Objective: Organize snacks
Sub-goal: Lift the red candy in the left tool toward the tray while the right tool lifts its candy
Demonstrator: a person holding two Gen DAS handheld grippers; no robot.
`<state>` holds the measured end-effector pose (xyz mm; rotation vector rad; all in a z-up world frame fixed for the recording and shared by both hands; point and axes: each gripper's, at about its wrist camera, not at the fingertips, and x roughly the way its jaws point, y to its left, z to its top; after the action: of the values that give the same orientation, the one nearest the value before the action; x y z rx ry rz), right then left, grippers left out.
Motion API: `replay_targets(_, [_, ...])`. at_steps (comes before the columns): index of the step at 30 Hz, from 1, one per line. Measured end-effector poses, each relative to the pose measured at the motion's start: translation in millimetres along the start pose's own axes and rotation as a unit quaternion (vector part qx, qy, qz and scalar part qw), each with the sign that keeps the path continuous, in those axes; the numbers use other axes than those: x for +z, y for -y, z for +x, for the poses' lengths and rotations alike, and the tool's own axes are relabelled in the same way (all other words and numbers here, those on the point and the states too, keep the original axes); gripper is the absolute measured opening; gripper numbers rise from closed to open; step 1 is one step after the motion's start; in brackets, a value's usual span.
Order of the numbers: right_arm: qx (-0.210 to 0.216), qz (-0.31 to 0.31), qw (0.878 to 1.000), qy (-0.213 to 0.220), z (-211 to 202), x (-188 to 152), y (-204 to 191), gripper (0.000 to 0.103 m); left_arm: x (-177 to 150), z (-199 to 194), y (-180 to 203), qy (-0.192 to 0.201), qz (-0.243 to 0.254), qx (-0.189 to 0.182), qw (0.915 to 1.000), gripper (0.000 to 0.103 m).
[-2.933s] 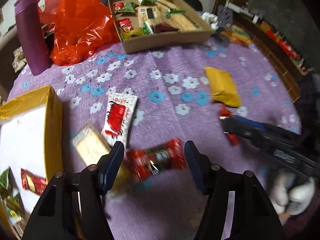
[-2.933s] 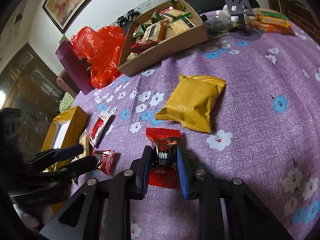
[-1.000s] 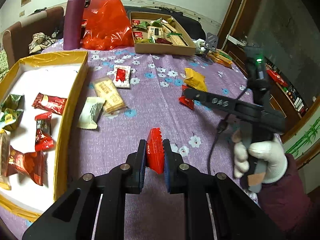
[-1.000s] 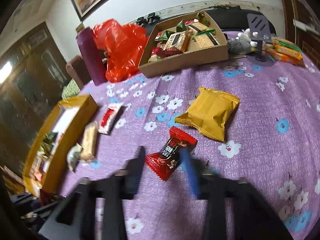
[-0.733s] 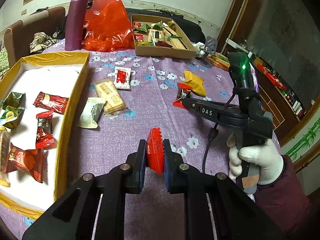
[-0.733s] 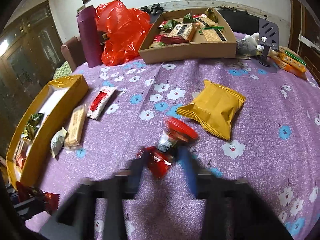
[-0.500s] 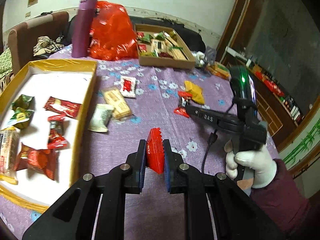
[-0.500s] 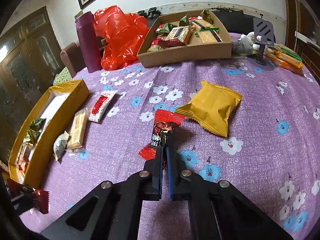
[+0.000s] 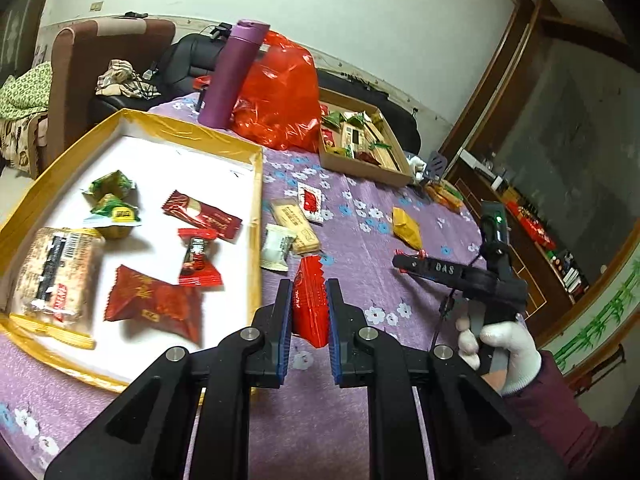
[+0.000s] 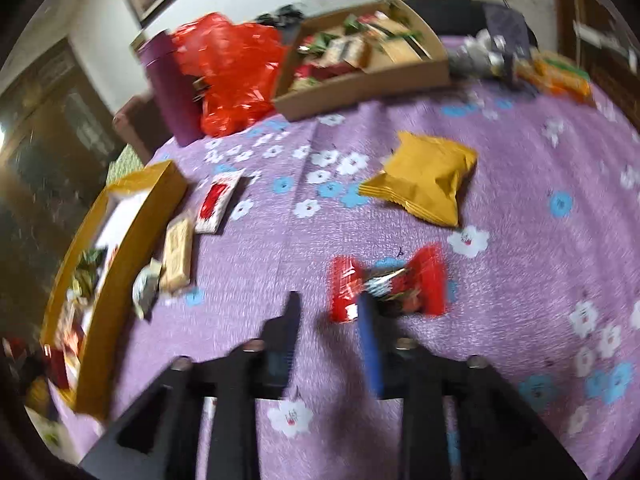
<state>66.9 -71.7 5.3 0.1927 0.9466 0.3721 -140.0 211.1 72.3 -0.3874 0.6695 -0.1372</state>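
My left gripper [image 9: 307, 304] is shut on a red snack packet [image 9: 310, 300], held edge-on above the purple cloth just right of the yellow-rimmed white tray [image 9: 256, 184]. The tray holds several wrapped snacks. My right gripper [image 10: 330, 316] is open; a red candy [image 10: 388, 286] lies on the cloth by its right finger, not gripped. The view is blurred. A yellow packet [image 10: 424, 178] lies beyond it. A biscuit bar [image 9: 296, 226], a white packet [image 9: 278, 246] and a red-and-white sachet [image 9: 310, 202] lie beside the tray.
A cardboard box [image 9: 360, 166] of snacks stands at the back, with a red plastic bag [image 9: 280, 96] and a purple flask [image 9: 230, 74] to its left. Orange packets [image 10: 560, 74] lie at the far right. A sofa [image 9: 100, 68] stands behind the table.
My left gripper has carried its red packet left, toward the tray. My right gripper has opened and the red candy it gripped now lies loose on the cloth.
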Motion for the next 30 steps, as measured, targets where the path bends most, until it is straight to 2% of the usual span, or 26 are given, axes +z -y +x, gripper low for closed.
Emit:
replay_targets(2, [-0.007,0.027,1.0,-0.001,2.3,6.2,2.8,0.046,-0.3,-5.3,-4.1,0.005,-0.003,-0.002,1.0,0.013])
replay_targets(4, [0.006,0.049,0.999,-0.008,5.6,12.4,6.4,0.049,-0.2,-9.6,-8.6,0.009,-0.007,-0.004,0.9999,0.013])
replay_targets(6, [0.023,0.061,0.998,-0.014,4.9,18.8,11.2,0.049,-0.7,-15.4,-13.7,0.014,-0.01,-0.006,0.9998,0.013])
replay_targets(8, [0.038,0.085,0.996,-0.001,-8.0,22.7,23.3,0.049,-2.0,-21.3,-17.4,0.018,-0.012,-0.008,0.9997,0.013])
replay_targets(13, [0.0,0.092,0.996,-0.003,-21.6,21.9,43.6,0.052,-2.6,-25.0,-23.3,0.025,-0.02,-0.02,0.9993,0.013])
replay_targets(16, [-0.02,0.031,0.999,0.018,-20.4,27.0,37.1,0.053,-3.5,-21.7,-22.3,0.019,-0.019,-0.025,0.9993,0.013])
replay_targets(17, [-0.034,-0.016,0.999,0.028,-17.1,29.1,29.6,0.057,-4.5,-21.9,-21.8,0.018,-0.017,-0.025,0.9994,0.013])
replay_targets(19, [-0.065,-0.094,0.993,0.016,-2.4,28.4,17.4,0.065,-5.2,-23.1,-20.9,0.018,-0.015,-0.025,0.9994,0.013])
replay_targets(20, [-0.069,-0.115,0.991,0.003,4.5,26.5,14.2,0.064,-5.4,-24.3,-20.9,0.018,-0.015,-0.023,0.9995,0.013])
replay_targets(22, [-0.066,-0.141,0.988,-0.018,12.3,19.6,10.5,0.065,-5.6,-25.9,-22.3,0.019,-0.016,-0.02,0.9995,0.013])
replay_targets(24, [-0.068,-0.16,0.985,-0.019,9.1,10.0,4.8,0.065,-5.5,-24.6,-24.5,0.017,-0.02,-0.017,0.9995,0.013])
replay_targets(28, [-0.082,-0.179,0.98,-0.014,5.9,-1.9,-3.1,0.058,-7.1,-15.6,-26.1,0.004,-0.031,-0.025,0.9992,0.013])
replay_targets(30, [-0.079,-0.181,0.98,-0.013,6.1,-3.7,-5.5,0.05,-8.4,-13.8,-22.3,0.0,-0.025,-0.023,0.9994,0.013])
